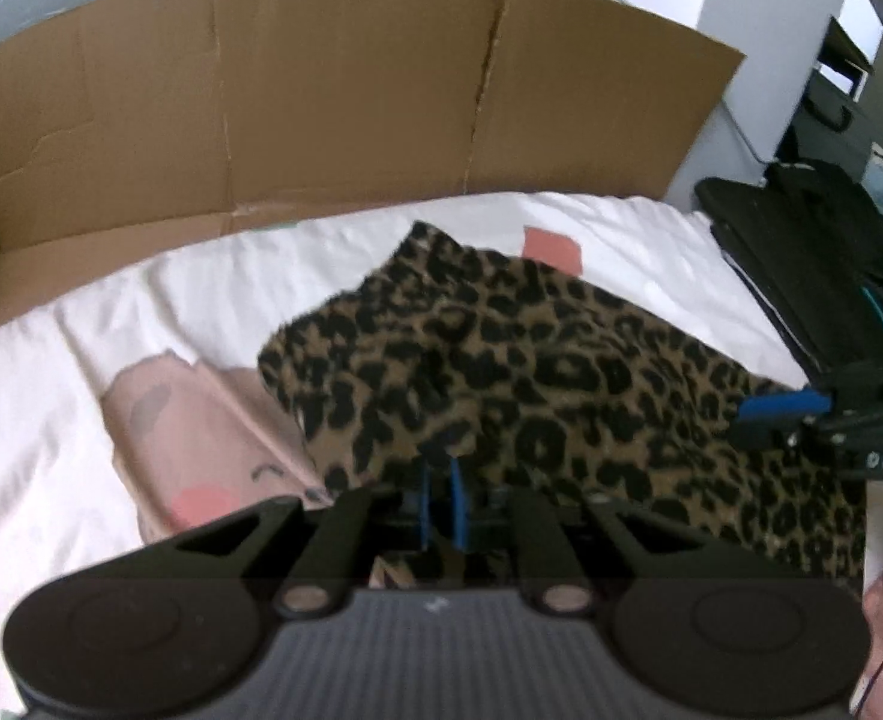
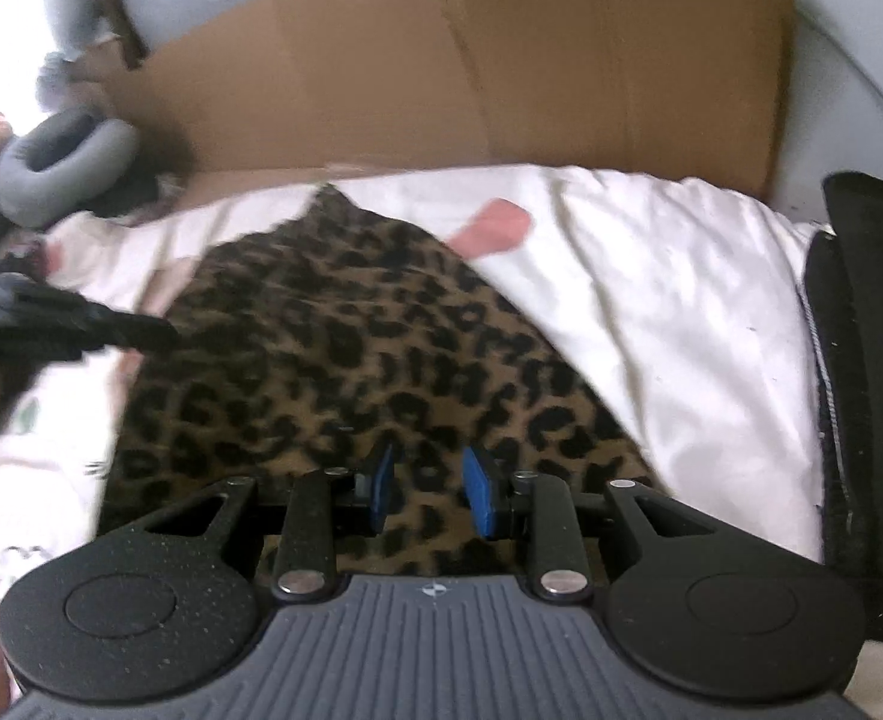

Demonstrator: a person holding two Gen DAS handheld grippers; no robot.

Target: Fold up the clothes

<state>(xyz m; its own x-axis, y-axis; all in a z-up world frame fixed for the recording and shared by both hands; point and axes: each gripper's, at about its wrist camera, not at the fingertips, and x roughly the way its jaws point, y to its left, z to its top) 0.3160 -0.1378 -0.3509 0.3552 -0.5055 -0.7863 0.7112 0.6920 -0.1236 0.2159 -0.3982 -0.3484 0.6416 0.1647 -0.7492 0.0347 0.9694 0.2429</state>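
Leopard fleece: the garment (image 1: 501, 360) sprawls soft and rumpled on the white bed (image 1: 51, 420).
Left view: the left tongs (image 1: 439, 504) are nearly closed, cloth bunched at the blue tips, so probably pinched.
Right view: the right tongs (image 2: 429, 492) stand partly open over the print, gripping nothing.
Handling: light, floppy; take a hem edge.

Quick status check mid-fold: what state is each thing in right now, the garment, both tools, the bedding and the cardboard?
Leopard-print garment: rumpled, partly folded, lying on the sheet.
Left tool: nearly shut, pads pinching the garment's near edge.
Right tool: pads apart, garment fabric between them; a firm grip cannot be told.
White sheet: spread out, wrinkled.
Cardboard: opened flat, standing behind the sheet, creased and torn.
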